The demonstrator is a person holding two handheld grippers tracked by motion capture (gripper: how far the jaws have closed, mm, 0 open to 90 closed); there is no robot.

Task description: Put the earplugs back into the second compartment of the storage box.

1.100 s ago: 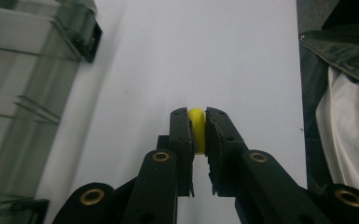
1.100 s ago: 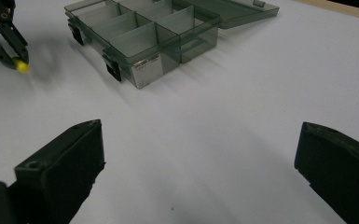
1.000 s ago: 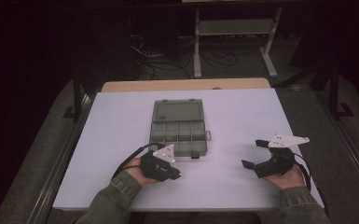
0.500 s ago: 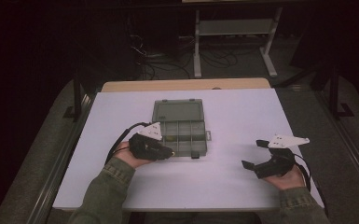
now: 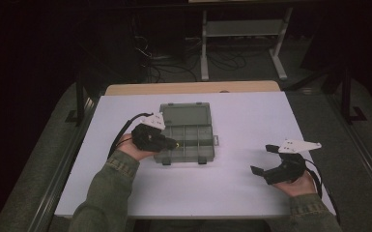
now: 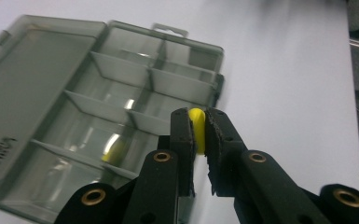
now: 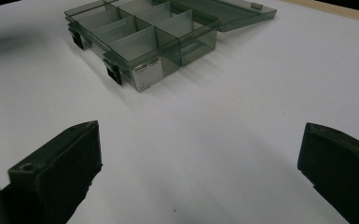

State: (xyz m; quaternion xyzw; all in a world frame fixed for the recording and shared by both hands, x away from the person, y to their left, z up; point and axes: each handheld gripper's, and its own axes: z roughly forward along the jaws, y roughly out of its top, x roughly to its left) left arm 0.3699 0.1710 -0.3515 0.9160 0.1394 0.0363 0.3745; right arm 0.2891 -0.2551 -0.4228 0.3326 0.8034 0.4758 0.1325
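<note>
While the left gripper (image 6: 199, 122) pinched a yellow piece (image 6: 196, 127) over the open compartment box (image 5: 187, 132), another yellow piece (image 6: 113, 150) lay inside; the right gripper (image 5: 266, 159) gaped empty.

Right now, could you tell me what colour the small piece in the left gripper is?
Yellow piece; left gripper view shows it best.

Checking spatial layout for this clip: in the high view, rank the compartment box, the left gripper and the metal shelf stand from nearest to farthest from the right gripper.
1. compartment box, open on the table, up and to the left of the right gripper.
2. left gripper, at the box's left side, just past its near corner.
3. metal shelf stand, on the floor beyond the table.
</note>
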